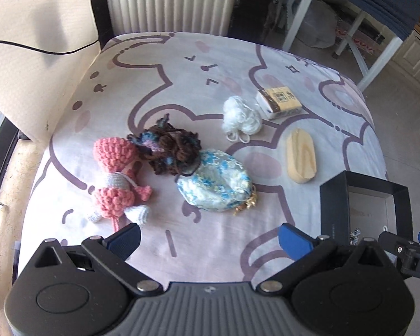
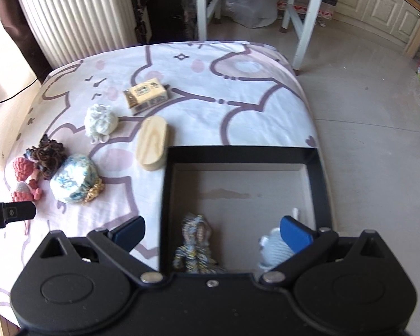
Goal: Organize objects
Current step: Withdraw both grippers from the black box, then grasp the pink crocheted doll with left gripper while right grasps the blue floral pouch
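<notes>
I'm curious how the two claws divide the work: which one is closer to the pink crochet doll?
Left. The left gripper hangs open just short of the pink crochet doll, which lies ahead by its left finger. The right gripper, also open, hovers over the black box, far across the cloth.

The letters "DA" stand in white on the right gripper (image 1: 418,254), cut off by the frame edge. Print on the tissue pack (image 1: 279,102) is illegible.
</notes>
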Motion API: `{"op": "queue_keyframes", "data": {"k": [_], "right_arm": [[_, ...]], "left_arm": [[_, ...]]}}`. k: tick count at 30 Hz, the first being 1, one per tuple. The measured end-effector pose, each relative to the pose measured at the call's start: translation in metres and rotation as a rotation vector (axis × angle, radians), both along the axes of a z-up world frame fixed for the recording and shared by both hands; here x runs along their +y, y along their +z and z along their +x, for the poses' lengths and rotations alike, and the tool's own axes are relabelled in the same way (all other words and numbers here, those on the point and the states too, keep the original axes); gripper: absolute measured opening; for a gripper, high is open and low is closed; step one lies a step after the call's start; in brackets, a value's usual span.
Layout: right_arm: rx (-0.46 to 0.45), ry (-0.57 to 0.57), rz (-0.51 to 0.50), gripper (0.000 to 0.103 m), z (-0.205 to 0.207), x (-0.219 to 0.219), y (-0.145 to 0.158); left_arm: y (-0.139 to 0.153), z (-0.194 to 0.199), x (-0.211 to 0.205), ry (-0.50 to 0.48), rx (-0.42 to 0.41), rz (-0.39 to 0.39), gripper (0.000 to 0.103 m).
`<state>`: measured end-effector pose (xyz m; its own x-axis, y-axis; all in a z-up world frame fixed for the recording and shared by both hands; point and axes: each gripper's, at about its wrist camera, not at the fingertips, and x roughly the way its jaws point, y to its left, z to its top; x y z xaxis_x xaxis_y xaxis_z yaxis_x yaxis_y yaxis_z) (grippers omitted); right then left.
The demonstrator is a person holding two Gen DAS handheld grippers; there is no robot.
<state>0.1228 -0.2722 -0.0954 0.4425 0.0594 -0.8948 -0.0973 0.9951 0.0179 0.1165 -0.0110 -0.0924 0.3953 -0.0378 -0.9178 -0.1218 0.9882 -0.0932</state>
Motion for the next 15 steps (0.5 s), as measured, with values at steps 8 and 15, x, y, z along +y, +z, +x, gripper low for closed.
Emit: {"op": "queue_keyframes", "data": {"k": [8, 15], "right_arm": [[-0.052, 0.079, 0.021, 0.103, 0.011, 0.044, 0.002], [-0.092, 0.096, 0.06, 0.103, 0.022, 0.07, 0.0]], "left_arm": [[0.003, 0.003, 0.046, 0.071, -0.03, 0.009, 0.103], [-0.001, 0.008, 0.074, 0.088, -0.048, 0.043, 0.103]]}}
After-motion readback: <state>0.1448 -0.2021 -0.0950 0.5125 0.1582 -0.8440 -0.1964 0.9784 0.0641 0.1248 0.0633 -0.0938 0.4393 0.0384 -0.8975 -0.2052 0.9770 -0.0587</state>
